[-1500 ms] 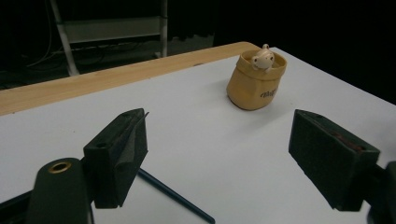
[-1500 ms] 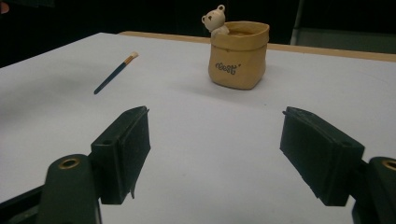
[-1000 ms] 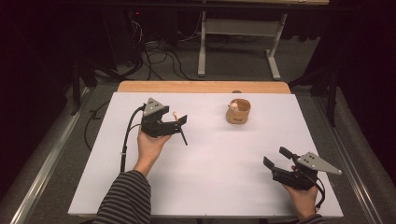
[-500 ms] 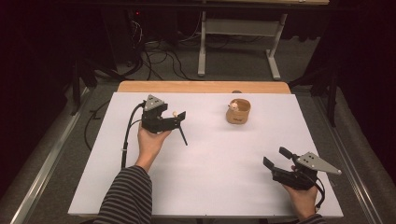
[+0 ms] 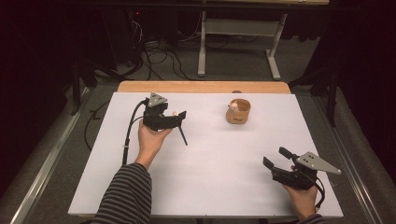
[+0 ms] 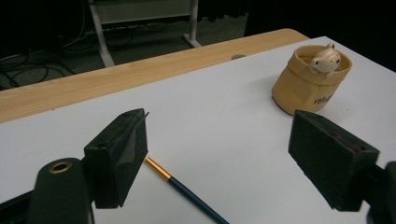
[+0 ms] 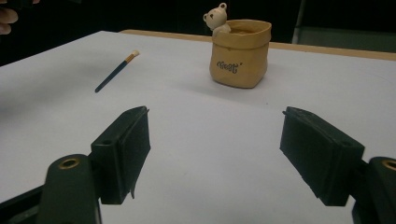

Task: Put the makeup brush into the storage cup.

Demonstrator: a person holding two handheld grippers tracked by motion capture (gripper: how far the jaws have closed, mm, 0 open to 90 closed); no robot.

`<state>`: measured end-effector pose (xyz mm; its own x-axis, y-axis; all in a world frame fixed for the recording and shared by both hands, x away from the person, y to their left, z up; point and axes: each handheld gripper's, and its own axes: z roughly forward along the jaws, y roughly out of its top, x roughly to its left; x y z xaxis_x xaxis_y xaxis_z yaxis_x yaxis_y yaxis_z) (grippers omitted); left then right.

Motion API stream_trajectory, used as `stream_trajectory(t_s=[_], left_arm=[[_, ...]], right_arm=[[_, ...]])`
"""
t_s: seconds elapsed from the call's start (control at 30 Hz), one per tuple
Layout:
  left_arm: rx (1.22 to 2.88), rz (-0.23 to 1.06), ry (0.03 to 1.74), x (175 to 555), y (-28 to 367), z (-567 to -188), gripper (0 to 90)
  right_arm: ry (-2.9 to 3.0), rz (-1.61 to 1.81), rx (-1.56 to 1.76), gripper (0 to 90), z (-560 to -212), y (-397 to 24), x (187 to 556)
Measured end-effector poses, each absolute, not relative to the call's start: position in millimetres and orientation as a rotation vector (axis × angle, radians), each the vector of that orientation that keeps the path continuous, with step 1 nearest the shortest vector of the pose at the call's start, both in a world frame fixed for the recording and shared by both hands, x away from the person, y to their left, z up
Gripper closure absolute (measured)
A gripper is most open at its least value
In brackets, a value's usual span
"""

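my left hand-held gripper (image 5: 180, 120) hovers over the white tabletop (image 5: 210, 186), its jaws spread wide and holding nothing. a dark blue paintbrush (image 5: 181, 133) with a gold ferrule lies flat on the tabletop just under and beside the near jaw, its pale tip (image 5: 174, 113) close to the gripper body in the high view; in the left gripper view the brush (image 6: 187, 191) runs out from beneath the left-hand jaw toward the bottom edge, and i cannot tell whether that jaw touches it. ahead and to the right of these jaws stands a tan pot (image 6: 308, 84) with a small bear figure (image 6: 325, 59) peeking over its rim. my right hand-held gripper (image 5: 276, 157) sits low near the tabletop's near right corner, jaws also wide apart and empty. well ahead of it, between its jaws in the right gripper view, stands the pot (image 7: 239, 53), with the brush (image 7: 116, 71) off to its left.
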<state>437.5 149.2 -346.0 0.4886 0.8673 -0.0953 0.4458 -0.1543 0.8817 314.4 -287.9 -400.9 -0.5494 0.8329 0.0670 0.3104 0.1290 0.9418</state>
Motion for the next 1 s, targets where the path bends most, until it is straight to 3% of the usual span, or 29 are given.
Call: stream_trajectory(t_s=[1.0], left_arm=[[1.924, 0.505, 1.231, 450, 143, -343, 22.3]], right_arm=[[1.937, 1.413, 1.096, 25.9, -401, -288, 315]])
